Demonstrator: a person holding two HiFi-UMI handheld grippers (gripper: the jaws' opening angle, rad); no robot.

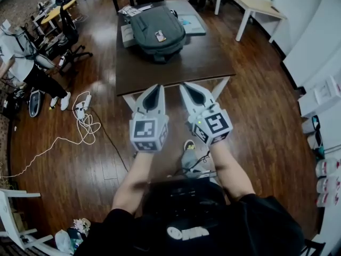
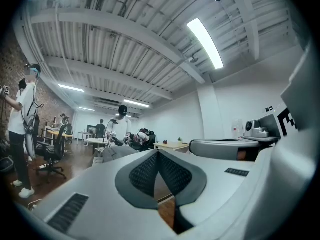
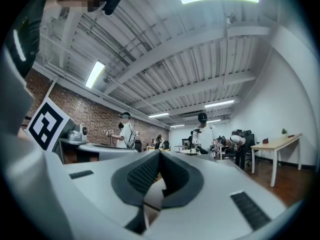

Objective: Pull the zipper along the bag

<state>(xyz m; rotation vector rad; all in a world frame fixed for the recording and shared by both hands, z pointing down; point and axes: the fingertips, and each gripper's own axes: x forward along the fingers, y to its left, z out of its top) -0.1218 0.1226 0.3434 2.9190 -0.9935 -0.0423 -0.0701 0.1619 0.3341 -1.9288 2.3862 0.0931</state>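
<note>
Approach not yet begun: both tools clenched on nothing, bag out of reach.

We hold the left tool (image 1: 153, 89) and right tool (image 1: 191, 88) side by side and level, jaws pressed together and empty. The grey bag (image 1: 157, 32) lies on the dark counter (image 1: 176, 68) at 12 o'clock, well apart from both. The zipper pull is too small to make out from here. Our judgement: close in first and open both tools. Then pin the fabric beside the track with one, pinch the pull with the other, and draw steadily along the teeth.

Backpack (image 1: 157, 33) on table (image 1: 176, 63), both claws side by side before it
</note>
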